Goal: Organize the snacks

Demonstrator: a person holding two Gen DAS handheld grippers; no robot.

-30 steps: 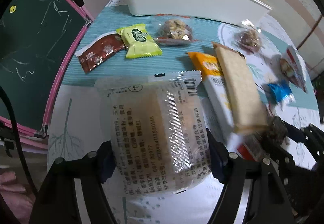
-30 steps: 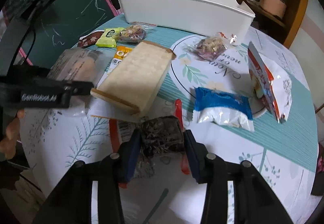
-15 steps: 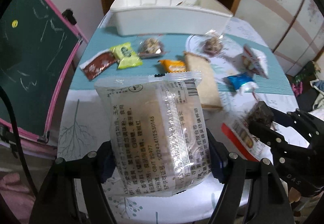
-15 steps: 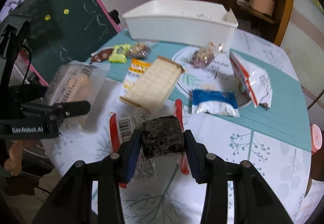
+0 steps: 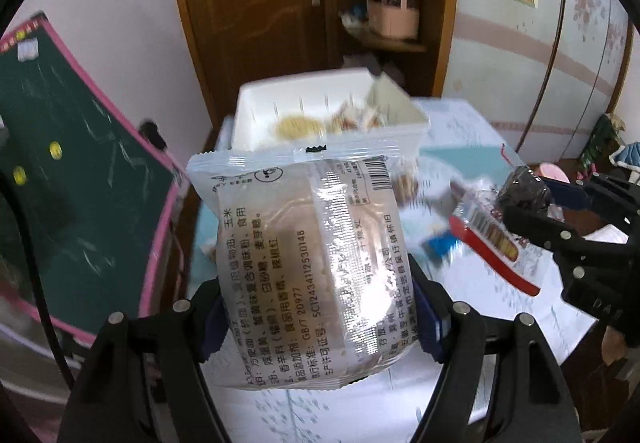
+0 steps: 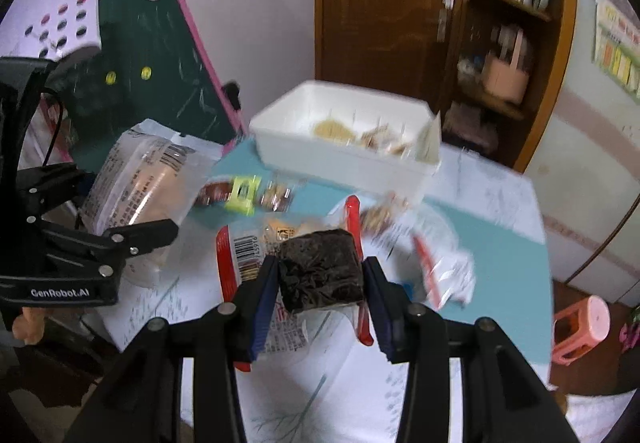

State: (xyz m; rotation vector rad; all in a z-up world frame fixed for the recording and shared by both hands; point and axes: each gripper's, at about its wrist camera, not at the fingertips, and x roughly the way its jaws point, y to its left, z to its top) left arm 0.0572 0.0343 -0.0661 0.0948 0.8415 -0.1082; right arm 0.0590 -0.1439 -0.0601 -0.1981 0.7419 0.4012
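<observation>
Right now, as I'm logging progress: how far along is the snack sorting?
Partly done: the white bin already holds some snacks. In hand: left gripper holds a clear bun packet, right gripper a dark block snack. Left: the yellow-green packet and neighbours on the table.

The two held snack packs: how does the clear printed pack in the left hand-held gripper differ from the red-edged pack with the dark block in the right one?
The clear printed pack is larger and pale inside; the red-edged pack with the dark block is smaller and nearly black. The left hand-held gripper stands wider than the right hand-held gripper. The clear pack is plump; the red-edged pack's film trails loose. Both are clamped and held above the table.
</observation>
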